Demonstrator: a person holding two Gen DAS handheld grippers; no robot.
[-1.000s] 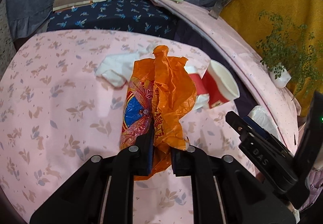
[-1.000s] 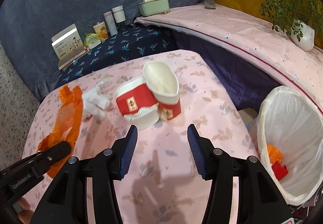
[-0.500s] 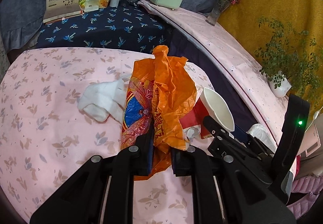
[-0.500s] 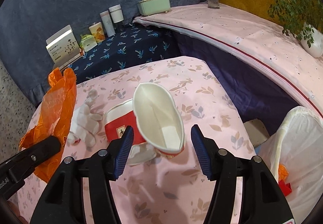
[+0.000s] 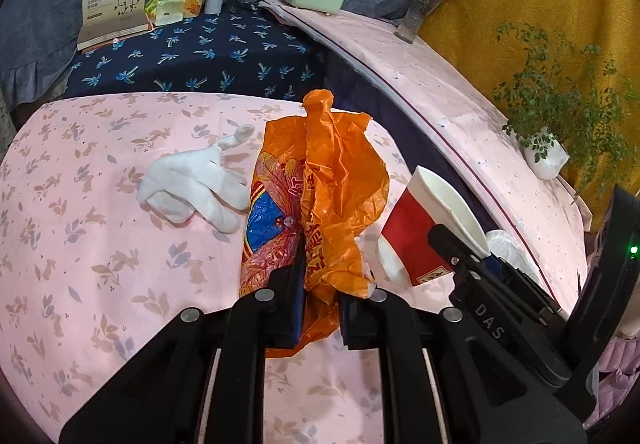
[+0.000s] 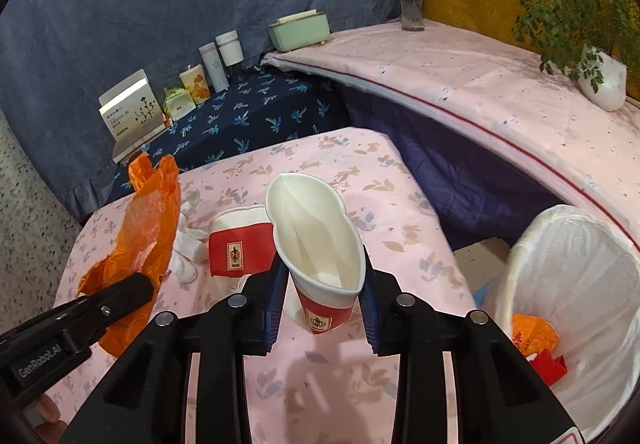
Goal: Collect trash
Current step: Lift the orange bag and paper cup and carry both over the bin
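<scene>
Pinching crinkled orange plastic bag (image 5: 320, 180), left hand-held gripper (image 5: 320, 308) stays shut; right hand-held gripper (image 6: 322, 308) is closing on squashed paper cup (image 6: 316, 240).

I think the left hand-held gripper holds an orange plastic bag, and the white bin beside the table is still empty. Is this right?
Not quite. The left hand-held gripper does hold the orange plastic bag, but the white bin already has orange and red trash inside, as the right wrist view shows.

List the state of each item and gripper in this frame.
left gripper: shut on orange plastic bag, lifted.
right gripper: closing on squashed paper cup.
second paper cup: lying on table.
white glove: lying crumpled.
trash bin: open, lined, partly filled.
</scene>
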